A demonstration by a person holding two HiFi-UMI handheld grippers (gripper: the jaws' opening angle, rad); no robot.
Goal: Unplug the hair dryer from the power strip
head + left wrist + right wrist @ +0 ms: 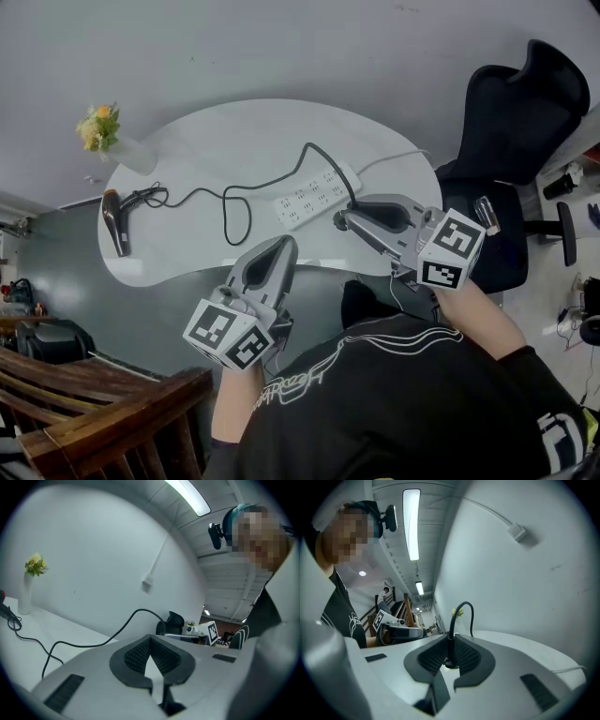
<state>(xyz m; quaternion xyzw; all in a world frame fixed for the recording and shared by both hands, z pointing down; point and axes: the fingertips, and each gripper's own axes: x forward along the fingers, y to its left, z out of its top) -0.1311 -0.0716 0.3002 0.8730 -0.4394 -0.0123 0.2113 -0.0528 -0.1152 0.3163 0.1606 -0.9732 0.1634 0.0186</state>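
The white power strip [314,195] lies on the white table [187,141]. At the table's left end rests the black hair dryer [114,223]. Its black cord [225,202] loops across the table, arcs over the strip and ends at the plug [450,654]. My right gripper [343,220] [450,644] is shut on that plug, lifted off the strip near the table's front edge. My left gripper [284,246] [151,639] hangs in front of the table edge, shut with nothing between its pads. In the left gripper view the plug [174,620] shows at the right gripper's tips.
A white vase with yellow flowers [108,136] stands at the table's far left. The strip's white cable [394,159] runs off to the right. A black office chair [511,141] stands on the right, and wooden furniture [94,422] sits at the lower left.
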